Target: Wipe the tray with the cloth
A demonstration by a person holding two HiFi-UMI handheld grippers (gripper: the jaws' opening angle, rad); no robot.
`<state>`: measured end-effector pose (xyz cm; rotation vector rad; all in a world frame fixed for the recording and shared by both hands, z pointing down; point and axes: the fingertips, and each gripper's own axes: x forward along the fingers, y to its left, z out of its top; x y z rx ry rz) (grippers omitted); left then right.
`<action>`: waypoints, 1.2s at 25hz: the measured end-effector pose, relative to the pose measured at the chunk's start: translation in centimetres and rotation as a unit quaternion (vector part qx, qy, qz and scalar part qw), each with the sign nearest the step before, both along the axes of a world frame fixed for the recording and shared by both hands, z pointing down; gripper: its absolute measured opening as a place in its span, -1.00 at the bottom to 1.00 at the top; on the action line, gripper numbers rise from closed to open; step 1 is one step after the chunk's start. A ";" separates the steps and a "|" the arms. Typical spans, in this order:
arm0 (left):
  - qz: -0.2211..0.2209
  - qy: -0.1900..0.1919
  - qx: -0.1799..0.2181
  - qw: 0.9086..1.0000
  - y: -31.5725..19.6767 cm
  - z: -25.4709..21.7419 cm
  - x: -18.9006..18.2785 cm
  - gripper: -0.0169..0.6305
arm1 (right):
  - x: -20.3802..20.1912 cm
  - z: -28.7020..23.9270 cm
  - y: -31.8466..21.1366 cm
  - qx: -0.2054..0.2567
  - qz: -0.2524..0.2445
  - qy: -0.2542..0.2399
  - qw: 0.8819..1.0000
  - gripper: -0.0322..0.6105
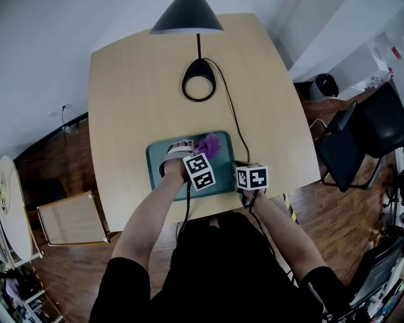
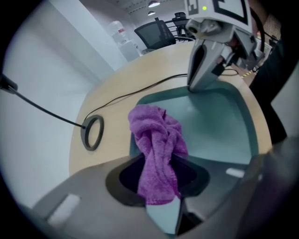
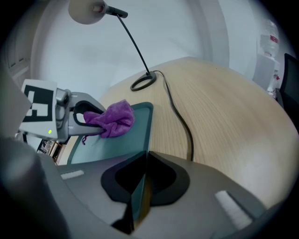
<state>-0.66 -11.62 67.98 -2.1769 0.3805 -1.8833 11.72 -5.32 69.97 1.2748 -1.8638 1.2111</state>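
on the teal tray [image 1: 153, 180], i'm holding the purple cloth [image 2: 156, 144]
my left gripper [image 2: 161, 205] pinches the purple cloth; my right gripper [image 3: 140, 198] is clamped on the tray's rim

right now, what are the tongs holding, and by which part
Left tongs: purple cloth, by one bunched end. Right tongs: teal tray, by its rim.

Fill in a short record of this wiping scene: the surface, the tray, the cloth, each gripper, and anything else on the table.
surface: light wooden table
tray: teal tray, near the person's edge of the table
cloth: purple cloth, bunched, over the tray
left gripper: left gripper shut on the cloth
right gripper: right gripper shut on the tray's rim
other: black lamp with ring base, its cable running past the tray
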 end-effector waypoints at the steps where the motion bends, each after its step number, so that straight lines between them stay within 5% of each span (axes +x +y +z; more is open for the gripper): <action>1: 0.004 0.003 -0.006 1.000 1.2 0.0 0.2 -0.46 | 0.0 0.0 0.0 0.000 0.000 -0.001 1.000 -0.84; 17: 0.073 0.042 -0.087 0.993 14.7 0.5 2.6 -0.46 | 0.0 0.1 -0.2 0.009 0.001 0.003 1.000 -0.84; 30: 0.065 0.015 -0.062 0.996 6.2 0.4 3.6 -0.45 | -0.7 -0.2 0.0 0.015 -0.005 -0.010 1.000 -0.84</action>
